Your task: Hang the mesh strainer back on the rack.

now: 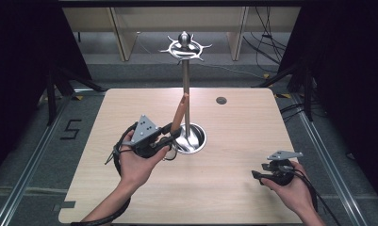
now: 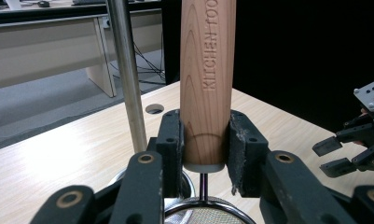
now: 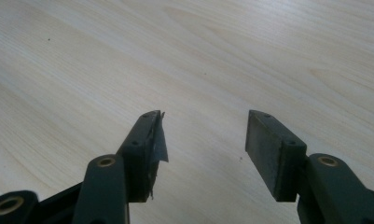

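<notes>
My left gripper (image 1: pixel 174 132) is shut on the lower end of a wooden handle (image 1: pixel 180 110) stamped "KITCHEN TOO…" (image 2: pixel 208 79), which stands nearly upright and leans slightly right. Below the handle, a thin metal stem joins a round wire-mesh head (image 2: pixel 204 216). The handle stands just left of the steel pole (image 1: pixel 185 89) of a utensil stand, over its round base (image 1: pixel 197 141). A ring of hooks (image 1: pixel 185 47) crowns the pole. My right gripper (image 1: pixel 258 175) rests low at the table's front right, open, with bare wood between its pads (image 3: pixel 268 149). It also appears at the right edge of the left gripper view (image 2: pixel 336 156).
The light wooden table (image 1: pixel 234 141) has a small round cable hole (image 1: pixel 221 100) behind the stand. Dark curtains flank both sides. Desks and loose cables stand on the grey floor beyond the far edge.
</notes>
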### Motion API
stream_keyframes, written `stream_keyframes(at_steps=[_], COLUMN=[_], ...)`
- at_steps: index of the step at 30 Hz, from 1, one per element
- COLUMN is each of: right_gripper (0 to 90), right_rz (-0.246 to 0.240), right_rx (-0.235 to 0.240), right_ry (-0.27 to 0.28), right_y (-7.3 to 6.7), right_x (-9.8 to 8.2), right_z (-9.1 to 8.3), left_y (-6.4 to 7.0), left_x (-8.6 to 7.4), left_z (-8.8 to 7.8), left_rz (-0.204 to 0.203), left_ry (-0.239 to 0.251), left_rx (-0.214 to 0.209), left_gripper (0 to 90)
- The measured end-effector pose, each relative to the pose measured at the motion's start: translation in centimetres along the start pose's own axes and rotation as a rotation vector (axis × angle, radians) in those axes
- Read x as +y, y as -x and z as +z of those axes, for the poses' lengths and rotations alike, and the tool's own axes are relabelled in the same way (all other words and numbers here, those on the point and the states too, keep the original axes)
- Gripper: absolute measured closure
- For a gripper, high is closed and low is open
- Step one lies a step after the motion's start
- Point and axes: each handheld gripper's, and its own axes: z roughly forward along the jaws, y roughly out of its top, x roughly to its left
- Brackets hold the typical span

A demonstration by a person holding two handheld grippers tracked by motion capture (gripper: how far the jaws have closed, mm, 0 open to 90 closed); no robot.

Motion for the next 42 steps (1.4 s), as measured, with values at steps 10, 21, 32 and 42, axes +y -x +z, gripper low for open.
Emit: stream_keyframes(at_steps=[10,21,32,42], right_gripper=[46.5,46.5,46.4,46.3], right_rz=[0.003,0.035,0.033,0.029], right_rx=[-0.002,-0.006,-0.004,-0.001], right_ry=[-0.001,-0.009,-0.011,-0.02], right_y=[0.0,-0.2,-0.2,-0.3], right_x=[0.0,-0.1,0.0,0.0], right_z=[0.0,-0.1,-0.1,-0.1], left_y=[0.0,-0.1,-0.1,0.1], left_x=[0.6,1.7,2.5,2.9], left_z=[-0.1,0.1,0.1,0.4], left_rz=[-0.007,0.022,0.018,0.032], left_ry=[0.023,0.059,0.087,0.115], left_rx=[0.013,0.032,0.06,0.107], left_gripper=[68.2,68.2,68.2,68.2])
